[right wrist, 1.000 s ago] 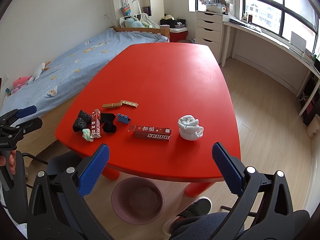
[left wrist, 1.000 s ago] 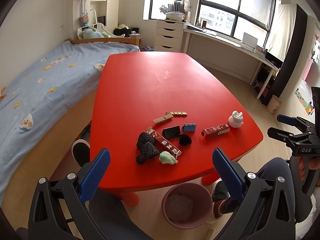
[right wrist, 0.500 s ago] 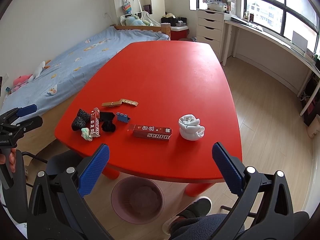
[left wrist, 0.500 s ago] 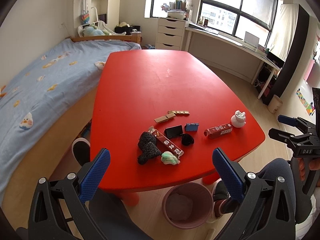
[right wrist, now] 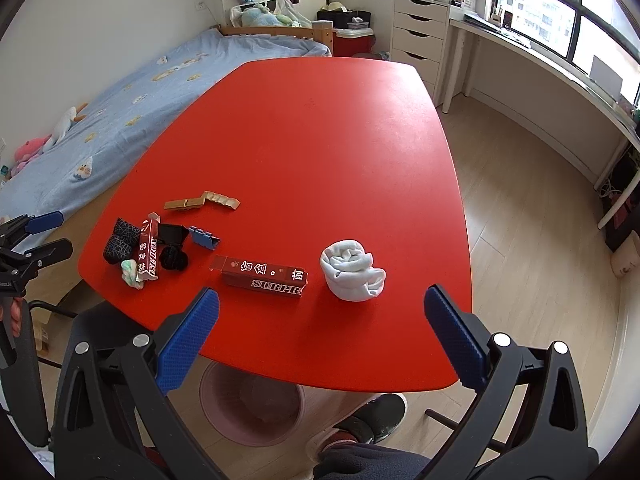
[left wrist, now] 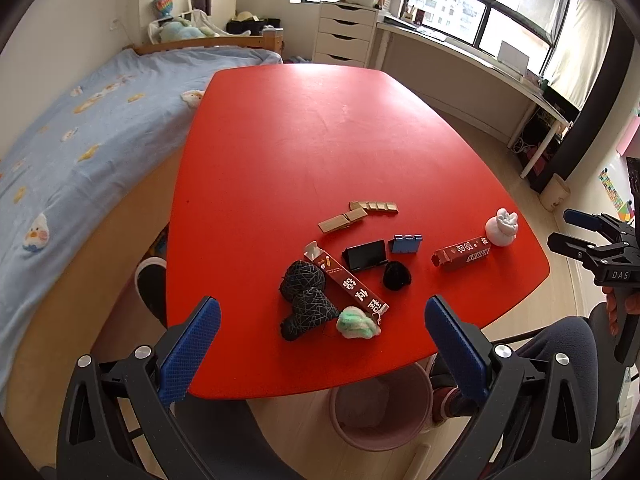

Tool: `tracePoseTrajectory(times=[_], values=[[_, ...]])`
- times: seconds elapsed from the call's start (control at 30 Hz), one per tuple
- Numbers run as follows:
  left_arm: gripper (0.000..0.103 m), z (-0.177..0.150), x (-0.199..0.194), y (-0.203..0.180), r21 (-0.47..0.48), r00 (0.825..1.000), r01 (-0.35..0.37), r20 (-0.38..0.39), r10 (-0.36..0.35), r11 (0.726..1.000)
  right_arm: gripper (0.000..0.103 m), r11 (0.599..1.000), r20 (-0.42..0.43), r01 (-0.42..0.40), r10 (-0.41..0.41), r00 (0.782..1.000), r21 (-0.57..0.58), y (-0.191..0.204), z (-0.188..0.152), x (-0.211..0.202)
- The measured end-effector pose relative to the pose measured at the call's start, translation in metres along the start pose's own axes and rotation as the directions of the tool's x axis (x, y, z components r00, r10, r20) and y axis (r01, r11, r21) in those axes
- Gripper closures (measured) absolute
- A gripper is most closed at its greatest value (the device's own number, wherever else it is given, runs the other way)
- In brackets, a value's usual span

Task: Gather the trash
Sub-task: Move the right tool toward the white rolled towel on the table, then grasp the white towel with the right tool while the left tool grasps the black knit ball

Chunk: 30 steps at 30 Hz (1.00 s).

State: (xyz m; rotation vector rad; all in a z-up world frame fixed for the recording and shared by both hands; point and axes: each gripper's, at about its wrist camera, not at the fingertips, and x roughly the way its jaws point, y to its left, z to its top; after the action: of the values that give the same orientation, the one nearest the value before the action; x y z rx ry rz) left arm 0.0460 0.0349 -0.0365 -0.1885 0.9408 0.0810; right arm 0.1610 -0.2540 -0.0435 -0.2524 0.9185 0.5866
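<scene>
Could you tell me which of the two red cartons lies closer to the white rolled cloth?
The red carton printed SURPR, lying alone beside the white rolled cloth. The other carton sits in the clutter with the black bundles.

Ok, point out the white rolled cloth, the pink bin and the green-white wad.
white rolled cloth [right wrist: 352, 270], right wrist view, middle of the roll.
pink bin [left wrist: 416, 428], left wrist view, its near rim under the table edge.
green-white wad [left wrist: 356, 323], left wrist view, its centre.

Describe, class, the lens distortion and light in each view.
Left wrist view: fisheye bends the red table outward, corners vignetted black, windows blown out. Right wrist view: same curvature and vignette, daylight from the window, soft shadow beside the white cloth roll; both sharp.
</scene>
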Motion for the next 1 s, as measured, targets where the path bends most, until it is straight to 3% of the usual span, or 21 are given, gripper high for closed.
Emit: tracePoseTrajectory(times=[0.37,0.53,0.57,0.63,0.73,0.9,1.0], values=[[0.005,0.013,0.050,0.022,-0.036,0.984,-0.025,-0.177,0.018,0.999,0.003,1.000,-0.146,-0.015,0.012,0.989,-0.018,-0.020,0.016,0.063],[0.006,0.011,0.061,0.024,-0.037,0.978,-0.027,-0.209,0.019,0.999,0.003,1.000,-0.163,-0.017,0.013,0.987,-0.024,-0.026,0.016,0.075],[0.006,0.011,0.062,0.025,-0.037,0.977,-0.028,-0.211,0.020,0.999,0.005,1.000,-0.164,-0.021,0.017,0.986,-0.023,-0.026,0.016,0.076],[0.008,0.011,0.064,0.026,-0.036,0.976,-0.024,-0.216,0.016,0.999,0.018,0.999,-0.174,-0.022,0.018,0.985,-0.024,-0.027,0.017,0.080],[0.025,0.010,0.066,0.028,-0.040,0.974,-0.015,-0.228,0.005,0.999,0.026,0.999,-0.185,-0.025,0.020,0.983,-0.026,-0.026,0.016,0.084],[0.053,0.010,0.066,0.029,-0.053,0.974,0.017,-0.226,-0.029,0.998,0.051,0.999,-0.189,-0.032,0.026,0.982,-0.031,-0.025,0.015,0.087],[0.070,0.012,0.066,0.028,-0.042,0.976,0.028,-0.215,-0.036,0.999,0.061,0.999,-0.181,-0.036,0.030,0.983,-0.027,-0.025,0.015,0.085]])
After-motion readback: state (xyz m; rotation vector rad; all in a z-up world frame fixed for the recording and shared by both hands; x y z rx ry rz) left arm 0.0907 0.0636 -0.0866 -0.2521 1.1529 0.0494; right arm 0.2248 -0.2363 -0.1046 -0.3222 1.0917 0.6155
